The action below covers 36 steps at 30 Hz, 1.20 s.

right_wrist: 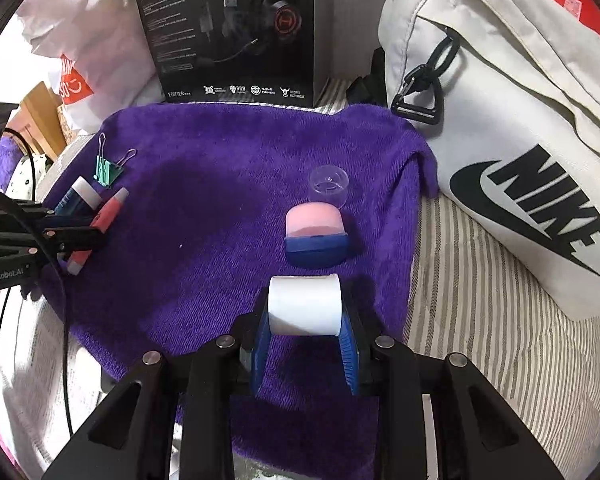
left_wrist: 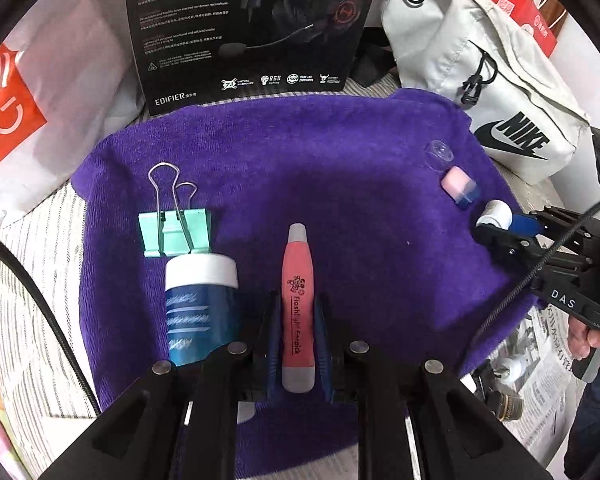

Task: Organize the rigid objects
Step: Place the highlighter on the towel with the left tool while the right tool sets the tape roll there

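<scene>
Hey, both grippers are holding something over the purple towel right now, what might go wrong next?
The left gripper clamps the pink flashlight earpick right beside the blue jar, so lowering it might nudge the jar. The right gripper grips the white cylinder only at its fingertips; it may slip or roll toward the pink-topped item.

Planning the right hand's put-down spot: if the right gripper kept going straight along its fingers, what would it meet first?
Probably the pink and blue item lying just ahead of the white cylinder that the right gripper holds, though pointing steeply down, it may touch the purple towel first; depth is unclear.
</scene>
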Available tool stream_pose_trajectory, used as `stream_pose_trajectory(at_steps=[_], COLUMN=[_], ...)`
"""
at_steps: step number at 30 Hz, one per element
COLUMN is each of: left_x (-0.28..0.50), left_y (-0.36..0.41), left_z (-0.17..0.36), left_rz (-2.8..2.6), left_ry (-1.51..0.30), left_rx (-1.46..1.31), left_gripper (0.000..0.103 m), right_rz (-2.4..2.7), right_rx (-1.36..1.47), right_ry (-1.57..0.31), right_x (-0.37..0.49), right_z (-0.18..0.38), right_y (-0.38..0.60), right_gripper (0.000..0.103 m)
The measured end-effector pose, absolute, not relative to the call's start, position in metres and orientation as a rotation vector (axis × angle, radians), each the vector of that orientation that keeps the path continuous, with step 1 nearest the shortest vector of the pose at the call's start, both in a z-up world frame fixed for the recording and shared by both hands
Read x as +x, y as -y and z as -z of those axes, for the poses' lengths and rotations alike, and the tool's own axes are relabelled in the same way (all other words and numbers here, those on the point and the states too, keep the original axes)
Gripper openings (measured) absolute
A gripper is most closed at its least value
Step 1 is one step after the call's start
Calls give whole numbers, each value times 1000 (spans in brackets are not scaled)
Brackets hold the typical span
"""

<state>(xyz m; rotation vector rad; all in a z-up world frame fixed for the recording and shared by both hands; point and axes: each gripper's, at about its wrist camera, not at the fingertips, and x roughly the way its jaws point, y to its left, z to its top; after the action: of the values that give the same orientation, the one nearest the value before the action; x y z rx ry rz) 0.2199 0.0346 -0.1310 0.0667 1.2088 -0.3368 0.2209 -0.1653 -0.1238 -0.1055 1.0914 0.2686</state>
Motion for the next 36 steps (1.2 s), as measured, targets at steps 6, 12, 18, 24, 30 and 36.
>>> stream_pose_trajectory(at_steps=[6,12,18,24,30,36], left_x=[222,221,212,204,189,165], left_y=[-31,-27,-26,-29,-30,-27], left_z=[133,133,130,130,128,98], left_rz=[328,319,309,314,298,311], left_ry=[-1210,-1196,-1193,-1193,-1198,-1132], left_rx=[86,93,97,76,86,57], left_gripper=[16,16,17,22,28,28], right_rz=[-281,-294,-326,-338,-325,-296], right_rx=[-120,-131,-136,-194,-162,-109], right_ry=[-1091,-1082,-1082,-1076,-1061,-1042], right_x=[224,223,222,212,196,168], right_z=[127,128,127,124,110,88], right_y=[162,161,161,155,165,181], right_gripper=[31,31,33,46,56,57])
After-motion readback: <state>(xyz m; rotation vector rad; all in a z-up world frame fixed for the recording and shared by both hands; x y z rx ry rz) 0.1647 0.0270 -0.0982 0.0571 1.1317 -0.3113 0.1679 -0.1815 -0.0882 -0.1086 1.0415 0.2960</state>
